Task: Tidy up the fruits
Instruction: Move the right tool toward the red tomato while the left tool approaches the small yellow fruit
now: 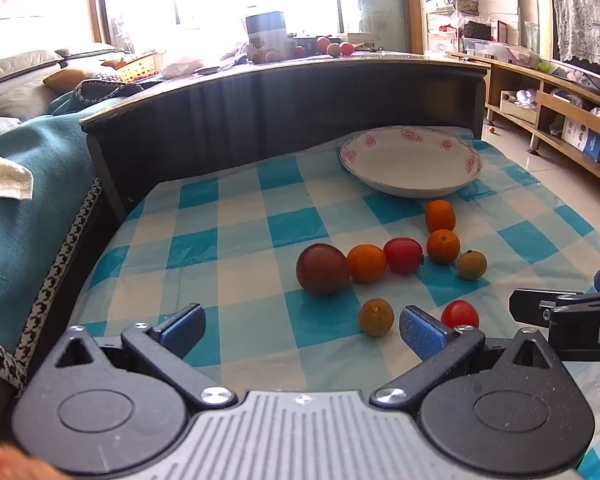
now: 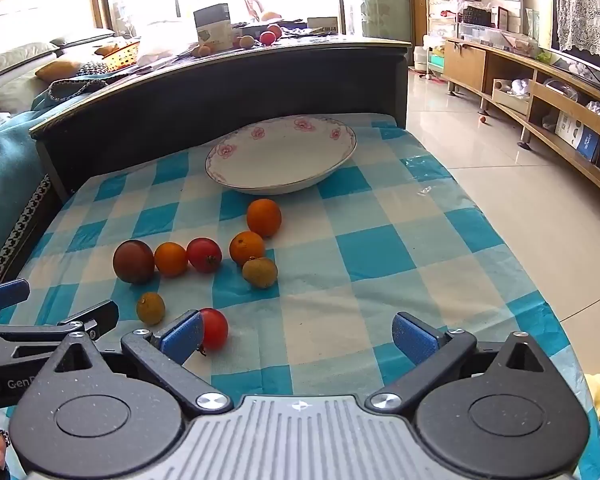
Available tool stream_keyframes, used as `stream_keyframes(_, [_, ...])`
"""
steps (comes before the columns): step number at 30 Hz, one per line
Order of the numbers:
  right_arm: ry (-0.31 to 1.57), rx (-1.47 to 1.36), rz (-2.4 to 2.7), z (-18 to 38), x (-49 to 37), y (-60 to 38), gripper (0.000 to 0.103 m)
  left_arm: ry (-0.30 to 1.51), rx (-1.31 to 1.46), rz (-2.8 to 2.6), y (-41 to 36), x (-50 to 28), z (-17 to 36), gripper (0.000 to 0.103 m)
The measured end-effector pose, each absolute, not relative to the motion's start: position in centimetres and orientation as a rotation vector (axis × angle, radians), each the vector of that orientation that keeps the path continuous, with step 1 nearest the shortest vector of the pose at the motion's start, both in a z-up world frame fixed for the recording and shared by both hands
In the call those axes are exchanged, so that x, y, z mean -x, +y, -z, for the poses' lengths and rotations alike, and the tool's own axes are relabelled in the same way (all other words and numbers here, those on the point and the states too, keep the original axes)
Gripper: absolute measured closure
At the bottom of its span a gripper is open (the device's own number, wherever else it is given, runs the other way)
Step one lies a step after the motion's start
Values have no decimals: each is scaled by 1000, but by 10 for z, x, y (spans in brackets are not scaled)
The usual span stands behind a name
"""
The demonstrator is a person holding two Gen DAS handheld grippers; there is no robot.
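Checked tablecloth (image 2: 380, 256) carries loose fruit before the plate (image 2: 280, 184); my left gripper (image 1: 300, 330) and right gripper (image 2: 298, 338) gape empty, one cherry tomato (image 1: 460, 314) half-hidden behind a finger.

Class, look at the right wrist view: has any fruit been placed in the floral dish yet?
No. The floral dish shows only its bare white inside, while every fruit, such as the nearest red tomato, lies on the checked cloth.
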State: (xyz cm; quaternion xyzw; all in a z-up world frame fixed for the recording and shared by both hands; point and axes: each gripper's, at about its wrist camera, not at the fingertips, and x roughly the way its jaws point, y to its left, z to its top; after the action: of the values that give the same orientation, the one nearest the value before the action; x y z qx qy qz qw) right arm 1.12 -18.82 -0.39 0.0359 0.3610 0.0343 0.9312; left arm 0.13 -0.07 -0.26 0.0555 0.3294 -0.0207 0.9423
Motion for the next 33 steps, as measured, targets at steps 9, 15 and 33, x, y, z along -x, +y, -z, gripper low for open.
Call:
stream_keyframes(9, [761, -58, -93, 8, -15, -184, 11, 709, -86, 21, 2, -4, 7, 0])
stream_keyframes(15, [784, -59, -120, 9, -18, -181, 17, 720, -83, 12, 6, -6, 9, 0])
stream_keyframes(33, [795, -60, -121, 14, -23, -179, 18, 723, -61, 5, 9, -8, 9, 0])
